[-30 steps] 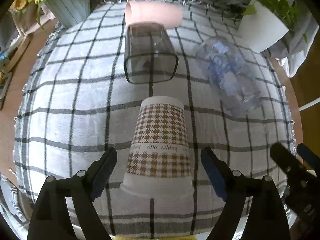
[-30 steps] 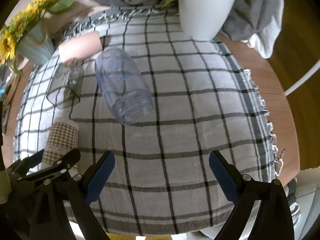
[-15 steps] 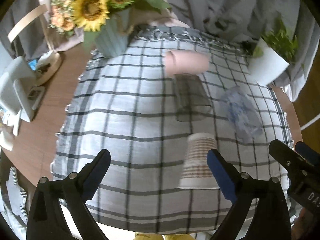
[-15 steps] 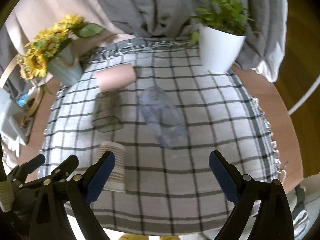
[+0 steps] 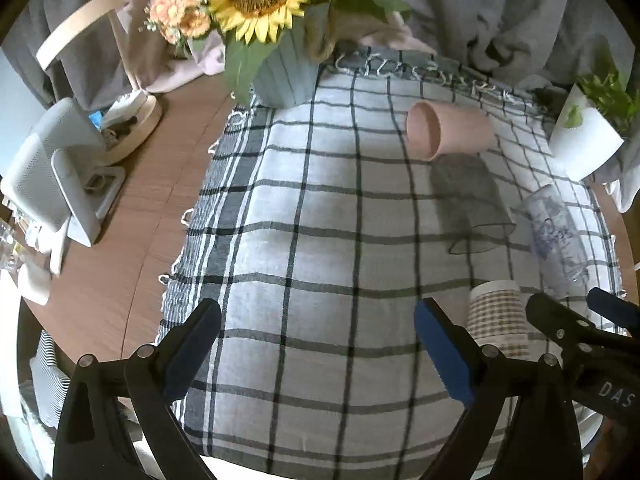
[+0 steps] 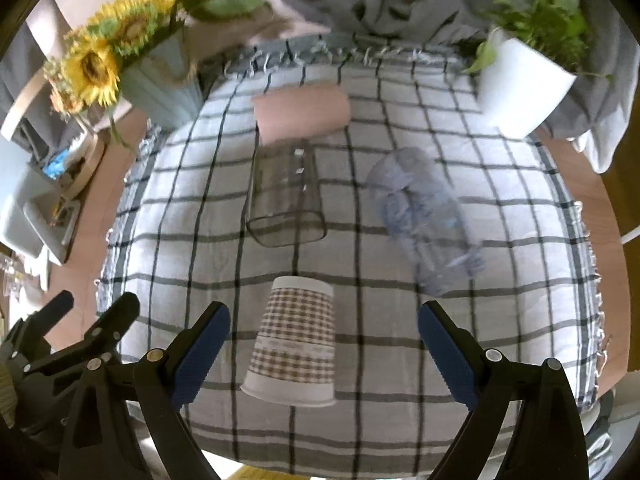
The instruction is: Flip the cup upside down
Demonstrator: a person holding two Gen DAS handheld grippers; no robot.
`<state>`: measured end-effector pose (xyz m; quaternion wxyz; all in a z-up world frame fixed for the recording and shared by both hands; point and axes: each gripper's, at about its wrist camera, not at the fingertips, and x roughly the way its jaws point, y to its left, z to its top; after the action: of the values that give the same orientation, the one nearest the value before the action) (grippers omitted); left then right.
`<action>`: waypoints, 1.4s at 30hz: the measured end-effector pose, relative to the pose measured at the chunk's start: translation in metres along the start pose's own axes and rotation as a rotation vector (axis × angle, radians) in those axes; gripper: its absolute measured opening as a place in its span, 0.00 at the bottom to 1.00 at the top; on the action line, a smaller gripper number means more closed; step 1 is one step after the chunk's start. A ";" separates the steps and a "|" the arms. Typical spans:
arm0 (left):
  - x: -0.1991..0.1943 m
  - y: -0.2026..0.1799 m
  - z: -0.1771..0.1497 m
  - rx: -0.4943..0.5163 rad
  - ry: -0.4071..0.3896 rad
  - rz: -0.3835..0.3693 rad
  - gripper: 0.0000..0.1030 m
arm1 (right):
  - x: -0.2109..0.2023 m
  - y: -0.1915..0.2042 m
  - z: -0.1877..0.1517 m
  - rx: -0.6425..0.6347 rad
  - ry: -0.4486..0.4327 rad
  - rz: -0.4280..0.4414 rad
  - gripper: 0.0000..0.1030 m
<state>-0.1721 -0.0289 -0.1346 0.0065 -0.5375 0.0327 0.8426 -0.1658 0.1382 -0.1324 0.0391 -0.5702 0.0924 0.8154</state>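
Observation:
A brown-checked paper cup (image 6: 294, 340) stands upside down on the plaid cloth (image 6: 520, 264), rim on the cloth. My right gripper (image 6: 322, 354) is open, its fingers on either side of the cup and apart from it. In the left wrist view the cup (image 5: 498, 318) is at the right, just beyond my open, empty left gripper (image 5: 316, 344). A pink cup (image 5: 448, 131) (image 6: 302, 114), a smoky glass tumbler (image 5: 470, 208) (image 6: 286, 196) and a clear blue-printed glass (image 5: 556, 240) (image 6: 426, 224) lie on their sides further back.
A vase of sunflowers (image 5: 280, 60) (image 6: 160, 76) stands at the cloth's far left corner. A white plant pot (image 5: 584, 144) (image 6: 520, 88) stands at the far right. A white device (image 5: 52, 176) and a wooden stand sit on the bare wooden table to the left.
My left gripper has swung left and back, so the paper cup slid to its right edge. My right gripper has moved left, so the cup now sits between its fingers.

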 end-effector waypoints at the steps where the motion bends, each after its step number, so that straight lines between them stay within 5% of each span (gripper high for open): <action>1: 0.006 0.001 0.001 0.003 0.013 -0.003 0.96 | 0.005 0.001 0.001 0.001 0.014 0.004 0.92; 18: 0.063 0.004 0.008 0.028 0.120 -0.042 0.96 | 0.085 -0.010 0.025 0.092 0.291 0.087 0.77; 28: 0.071 0.006 0.010 0.023 0.128 -0.049 0.96 | 0.105 0.001 0.031 0.041 0.382 0.075 0.54; 42: 0.050 -0.004 0.007 0.061 0.083 -0.064 0.96 | 0.036 -0.002 0.016 0.049 0.233 0.071 0.52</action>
<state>-0.1996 -0.0253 -0.1770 0.0485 -0.5721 0.0410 0.8177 -0.1926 0.1421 -0.1608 0.0130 -0.6565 0.1361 0.7419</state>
